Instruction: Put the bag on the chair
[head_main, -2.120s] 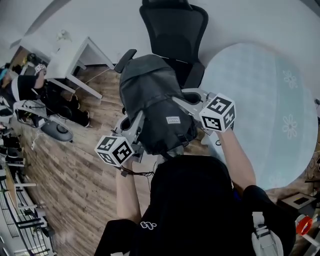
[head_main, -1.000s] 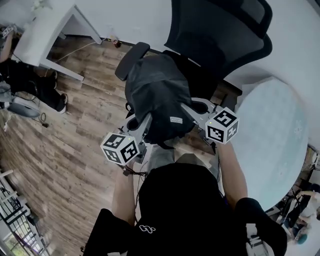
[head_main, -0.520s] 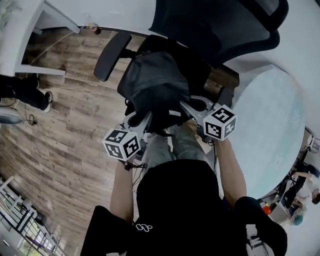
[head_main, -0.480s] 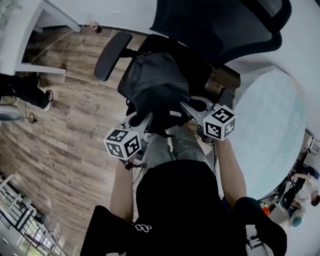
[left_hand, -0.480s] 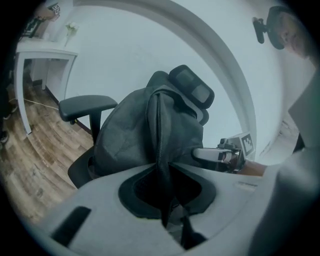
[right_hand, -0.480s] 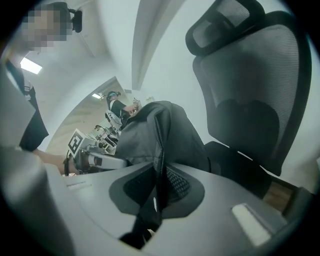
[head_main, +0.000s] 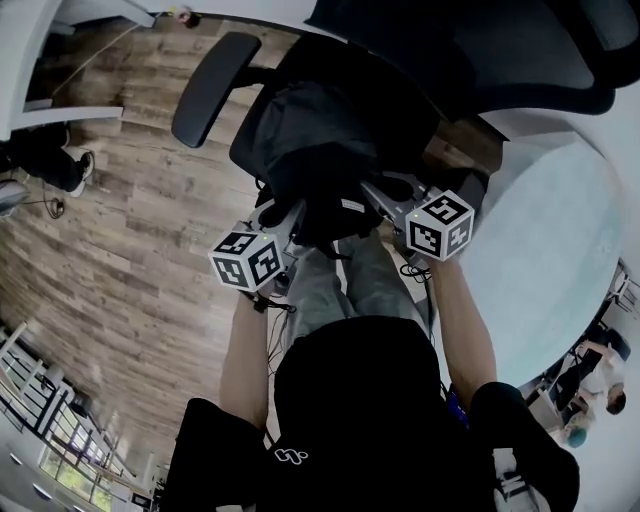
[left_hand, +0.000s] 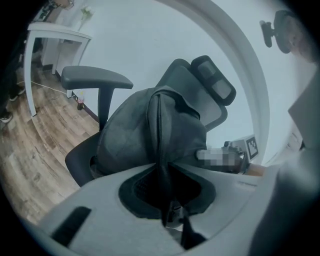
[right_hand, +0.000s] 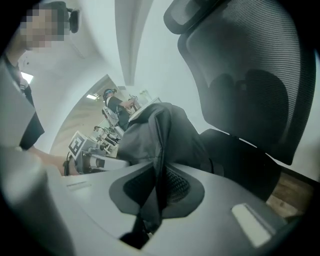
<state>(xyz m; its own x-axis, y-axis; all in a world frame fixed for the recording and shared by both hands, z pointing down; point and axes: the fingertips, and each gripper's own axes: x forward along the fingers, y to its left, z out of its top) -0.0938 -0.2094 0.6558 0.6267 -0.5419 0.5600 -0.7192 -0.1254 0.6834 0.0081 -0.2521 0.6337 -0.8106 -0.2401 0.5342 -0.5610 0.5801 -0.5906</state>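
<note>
The dark grey bag hangs over the seat of the black office chair, between its armrests. Each gripper pinches a strap of it. My left gripper holds the bag's near left side, and in the left gripper view its jaws are closed on a black strap. My right gripper holds the near right side, shut on the other strap. The bag stands upright just in front of the mesh backrest. Whether its bottom rests on the seat is hidden.
The left armrest juts out beside the bag. A white desk stands at the far left on the wooden floor. A pale round rug lies to the right. The person's legs are just below the grippers.
Both grippers have carried the bag forward and down, from in front of the chair to over its seat. The chair now sits closer in the head view.
</note>
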